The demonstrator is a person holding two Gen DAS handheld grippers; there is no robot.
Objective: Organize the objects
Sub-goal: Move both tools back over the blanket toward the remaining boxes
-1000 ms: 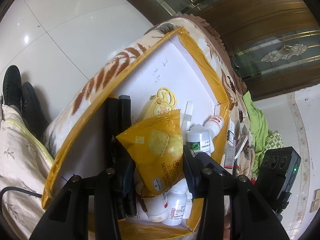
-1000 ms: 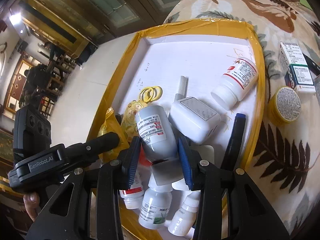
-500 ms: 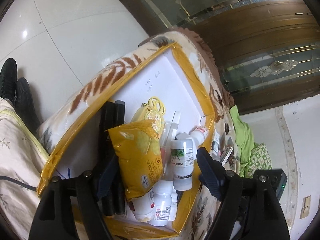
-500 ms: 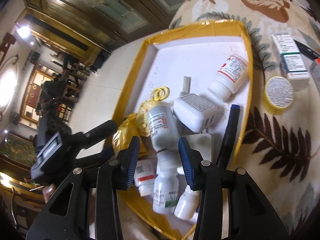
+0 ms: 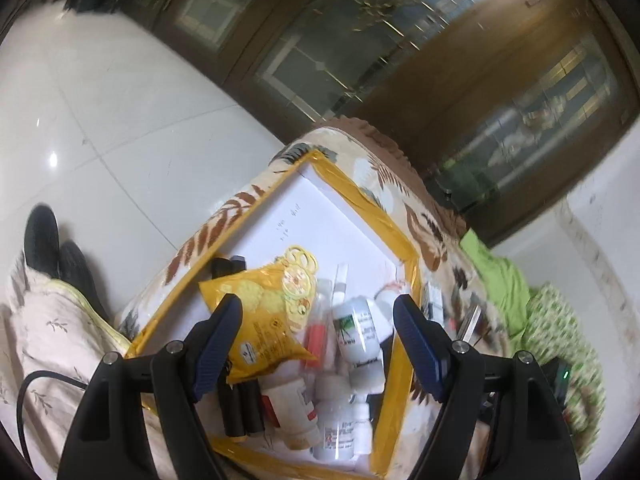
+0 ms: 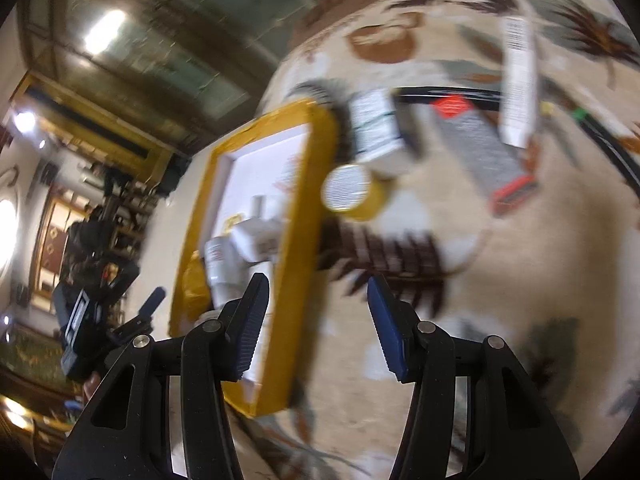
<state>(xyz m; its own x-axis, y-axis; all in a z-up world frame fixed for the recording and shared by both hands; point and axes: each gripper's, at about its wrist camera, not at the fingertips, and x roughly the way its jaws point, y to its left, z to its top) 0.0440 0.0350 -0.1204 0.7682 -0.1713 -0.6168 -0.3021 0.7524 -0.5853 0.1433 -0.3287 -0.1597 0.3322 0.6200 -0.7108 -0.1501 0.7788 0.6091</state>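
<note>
Both tools are empty right now. The left gripper [image 5: 318, 320] has its blue pads spread wide above the shallow white tray with the yellow taped rim [image 5: 402, 364], nothing between the jaws. Under it, the yellow crinkly snack bag [image 5: 256, 320] lies in the near left part of the tray, with the white plastic bottle with the green label [image 5: 356, 332] just to its right and more small white bottles heaped nearer the camera.

The right gripper [image 6: 316, 320] is opening, also with nothing between its pads, and it points past the tray's right rim at the leaf-patterned beige blanket [image 6: 500, 280]. That view is smeared, so details are rough. Still loose on the blanket: a round yellow tin with a printed lid [image 6: 350, 192] just beside the tray rim, a white medicine box [image 6: 376, 128] farther off, and a grey and red flat packet [image 6: 480, 148] to the right.

My guess: it's between drops, so the next pick is on the blanket. The tin looks closest. Jaws need to straddle it, then close.
</note>
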